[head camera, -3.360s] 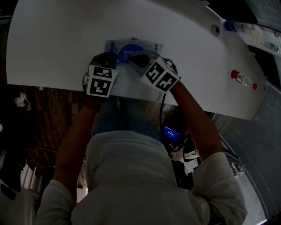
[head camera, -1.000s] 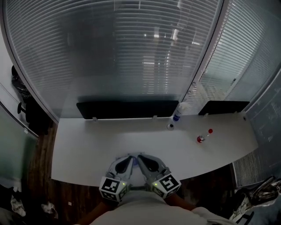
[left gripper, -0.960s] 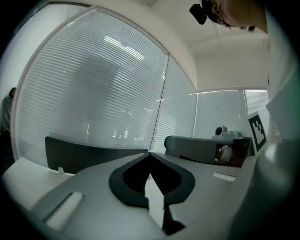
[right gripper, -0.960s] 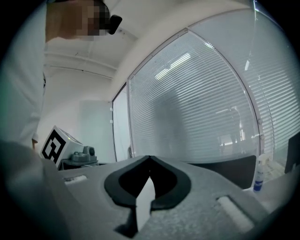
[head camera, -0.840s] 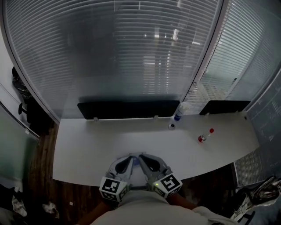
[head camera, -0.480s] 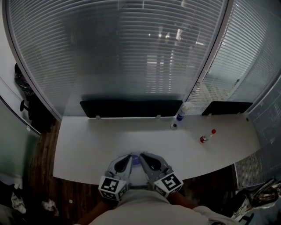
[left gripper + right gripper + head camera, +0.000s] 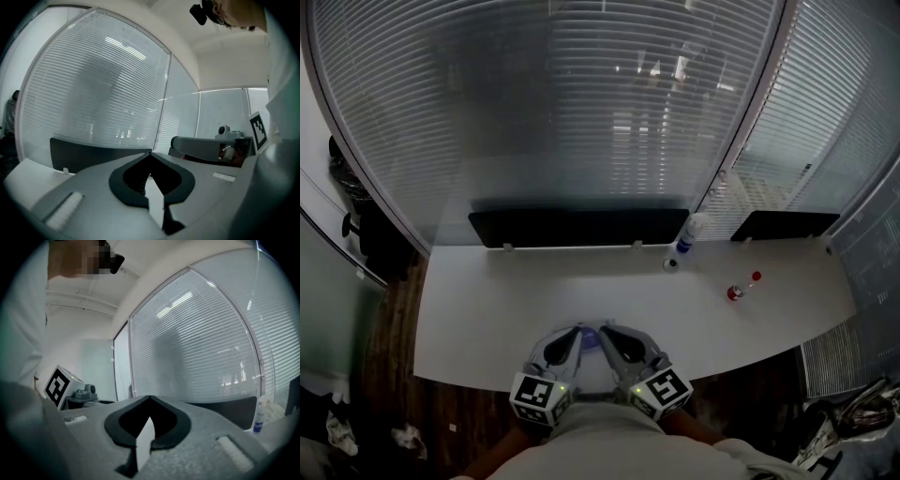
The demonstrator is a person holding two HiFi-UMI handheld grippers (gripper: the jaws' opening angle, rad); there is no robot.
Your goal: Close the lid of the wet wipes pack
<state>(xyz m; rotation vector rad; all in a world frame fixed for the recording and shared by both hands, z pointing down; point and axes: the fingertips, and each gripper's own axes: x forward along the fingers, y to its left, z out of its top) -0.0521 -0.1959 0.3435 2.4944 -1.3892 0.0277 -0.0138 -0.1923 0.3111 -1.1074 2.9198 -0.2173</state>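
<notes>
Presumably near completion: grey left gripper (image 7: pixel 150 153) and grey right gripper (image 7: pixel 150 398), fingers (image 7: pixel 93 187) together and empty, flank the bluish wet wipes pack (image 7: pixel 588 337) on the white tabletop (image 7: pixel 487 309), lid state indiscernible.

Table (image 7: pixel 487 300): white, smooth, matt.
Left gripper (image 7: pixel 151 154): grey matt plastic with a black inner lining.
Right gripper (image 7: pixel 149 398): grey plastic, finely grainy surface.
Floor (image 7: pixel 394 328): dark wood boards.
Bottle (image 7: pixel 687 234): pale plastic.
</notes>
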